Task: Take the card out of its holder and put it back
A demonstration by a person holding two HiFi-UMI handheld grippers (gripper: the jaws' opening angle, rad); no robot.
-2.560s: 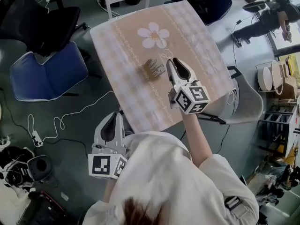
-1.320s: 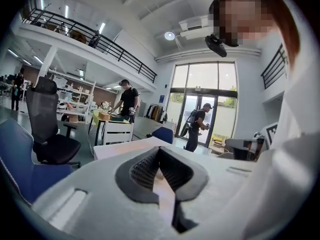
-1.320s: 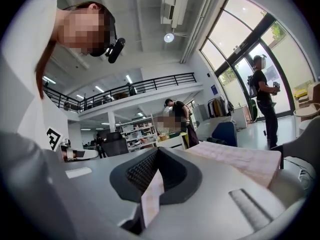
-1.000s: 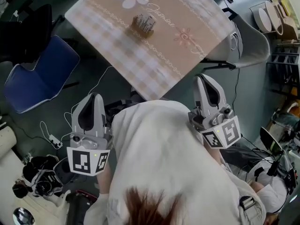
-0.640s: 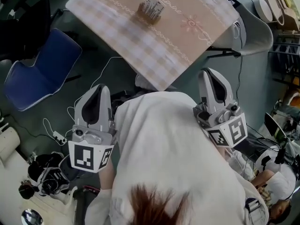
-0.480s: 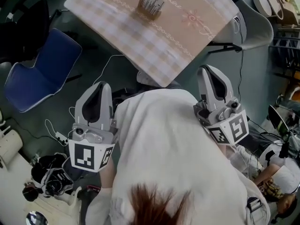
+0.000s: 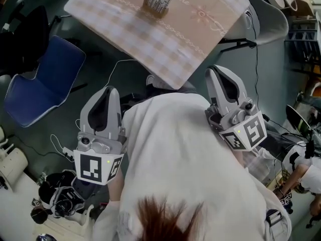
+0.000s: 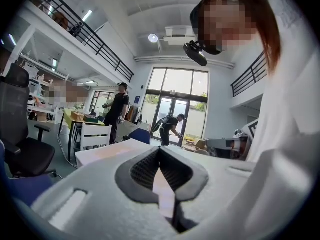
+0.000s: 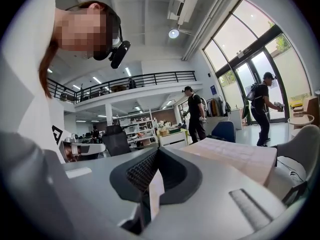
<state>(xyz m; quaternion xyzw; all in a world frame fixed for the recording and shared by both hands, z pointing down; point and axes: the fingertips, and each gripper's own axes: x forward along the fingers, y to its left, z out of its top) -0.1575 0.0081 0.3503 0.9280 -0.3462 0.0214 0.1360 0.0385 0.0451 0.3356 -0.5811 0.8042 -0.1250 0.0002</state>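
Observation:
A small wooden holder (image 7: pixel 155 3) with cards standing in it sits on the checked cloth of the table (image 7: pixel 165 39), at the top of the head view. Both grippers hang beside the person's body, well short of the table. My left gripper (image 7: pixel 103 93) is below the table's near corner, its jaws together with nothing between them (image 8: pixel 160 151). My right gripper (image 7: pixel 217 72) is off the table's right side, also shut and holding nothing (image 9: pixel 157 154). The table edge (image 9: pixel 235 156) shows ahead of the right jaws.
A blue chair (image 7: pixel 40 79) stands left of the table and a grey chair (image 7: pixel 268 19) to its right. Cables (image 7: pixel 65 144) and gear lie on the floor at lower left. Two people (image 9: pixel 262 104) stand far off by the glass doors.
The right gripper has drawn back from beside the holder to the person's side. The table has slid toward the top of the head view. Both grippers have stayed shut.

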